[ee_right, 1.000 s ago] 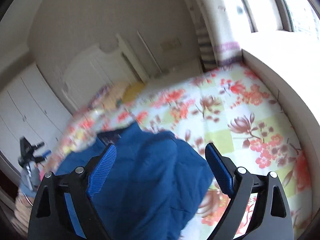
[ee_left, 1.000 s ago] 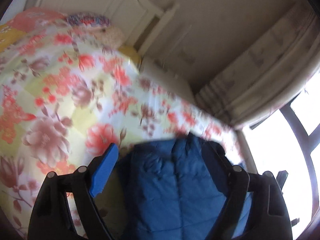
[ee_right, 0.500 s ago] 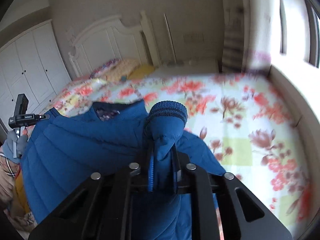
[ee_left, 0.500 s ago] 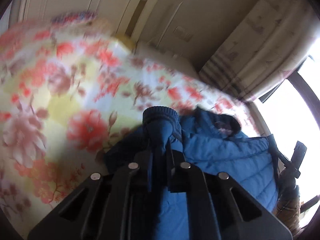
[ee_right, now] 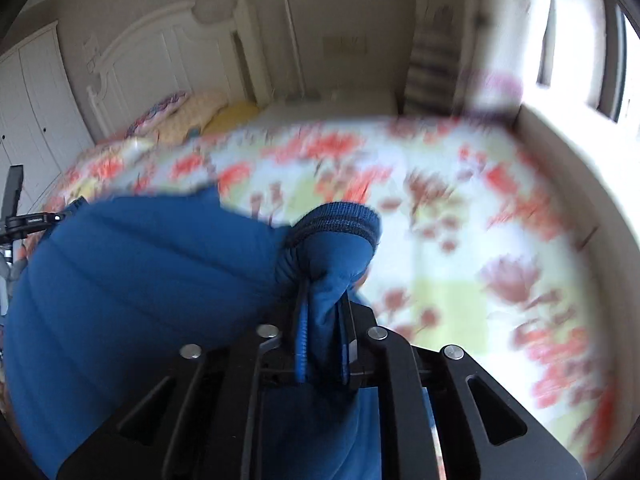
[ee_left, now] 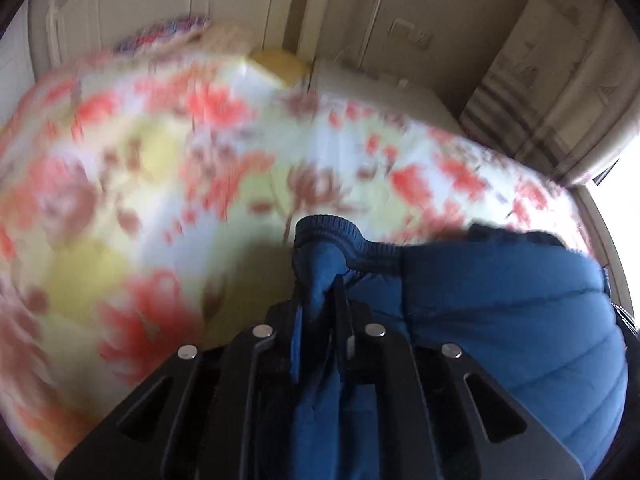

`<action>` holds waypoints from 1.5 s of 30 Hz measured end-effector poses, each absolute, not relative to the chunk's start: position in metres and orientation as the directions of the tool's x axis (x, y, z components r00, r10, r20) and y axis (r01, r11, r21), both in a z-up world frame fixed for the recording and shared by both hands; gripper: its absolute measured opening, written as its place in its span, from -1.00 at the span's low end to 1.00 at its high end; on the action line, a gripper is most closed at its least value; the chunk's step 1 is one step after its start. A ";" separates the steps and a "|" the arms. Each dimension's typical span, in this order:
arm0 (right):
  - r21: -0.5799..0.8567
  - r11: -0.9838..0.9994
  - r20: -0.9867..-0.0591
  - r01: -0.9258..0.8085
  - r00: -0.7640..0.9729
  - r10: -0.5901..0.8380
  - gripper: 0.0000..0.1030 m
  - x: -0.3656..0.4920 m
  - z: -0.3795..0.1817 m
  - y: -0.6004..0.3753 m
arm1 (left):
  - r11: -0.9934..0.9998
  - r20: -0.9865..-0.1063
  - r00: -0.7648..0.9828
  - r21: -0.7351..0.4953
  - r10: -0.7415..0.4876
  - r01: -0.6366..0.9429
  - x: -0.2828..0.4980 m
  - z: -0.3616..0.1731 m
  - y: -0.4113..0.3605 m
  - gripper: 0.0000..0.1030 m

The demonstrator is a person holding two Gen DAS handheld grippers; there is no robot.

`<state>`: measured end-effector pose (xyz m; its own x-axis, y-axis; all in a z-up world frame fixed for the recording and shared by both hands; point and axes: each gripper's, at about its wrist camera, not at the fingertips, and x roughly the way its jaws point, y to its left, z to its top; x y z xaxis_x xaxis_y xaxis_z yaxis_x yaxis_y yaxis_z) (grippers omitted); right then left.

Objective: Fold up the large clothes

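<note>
The left gripper (ee_left: 316,304) was pinched on a ribbed cuff of the blue padded jacket (ee_left: 500,320); the right gripper (ee_right: 324,304) was clamped on the other cuff (ee_right: 340,224); the jacket hung between them just above the flowered bedspread (ee_right: 460,240); behind it stood a white headboard (ee_right: 160,52), pillows (ee_right: 192,112) and a curtain (ee_left: 540,80).

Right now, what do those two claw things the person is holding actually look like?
Both look alike. The left claw and the right claw are matte black, flat and angular, with slanted slots cut in their bodies and round silver pins across the top. Each has two narrow black fingers lined with ribbed bright blue pads. No cables, printed markings, sleeves or hands show in either view.
</note>
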<state>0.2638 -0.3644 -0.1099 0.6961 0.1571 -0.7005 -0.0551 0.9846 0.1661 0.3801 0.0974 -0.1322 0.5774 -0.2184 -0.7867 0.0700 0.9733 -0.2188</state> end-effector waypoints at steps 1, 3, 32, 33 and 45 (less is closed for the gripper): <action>0.159 0.986 -0.704 -0.042 0.696 0.143 -0.73 0.264 -0.109 -0.366 | 0.974 -0.777 0.592 -0.216 -0.212 0.065 0.377 -0.130 0.100 -0.72; 0.156 0.987 -0.716 -0.031 0.685 0.134 -0.44 0.266 -0.109 -0.369 | 0.985 -0.780 0.605 -0.165 -0.161 0.048 0.377 -0.126 0.097 -0.56; -0.120 0.968 -0.779 -0.222 0.625 0.047 0.15 0.329 -0.102 -0.189 | 0.970 -0.739 0.673 0.185 0.031 0.158 0.390 -0.127 -0.084 0.82; -0.115 0.968 -0.778 -0.221 0.626 0.051 0.15 0.328 -0.102 -0.190 | 0.971 -0.739 0.673 0.182 0.029 0.158 0.389 -0.126 -0.082 0.82; -0.107 0.971 -0.773 -0.216 0.632 0.055 0.17 0.330 -0.104 -0.191 | 0.970 -0.732 0.681 0.187 0.032 0.155 0.387 -0.126 -0.082 0.84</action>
<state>0.3304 -0.1907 -0.1037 0.6315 0.0549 -0.7734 -0.2158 0.9705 -0.1074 0.3867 -0.0819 -0.1259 0.6808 0.0322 -0.7317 0.1554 0.9699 0.1872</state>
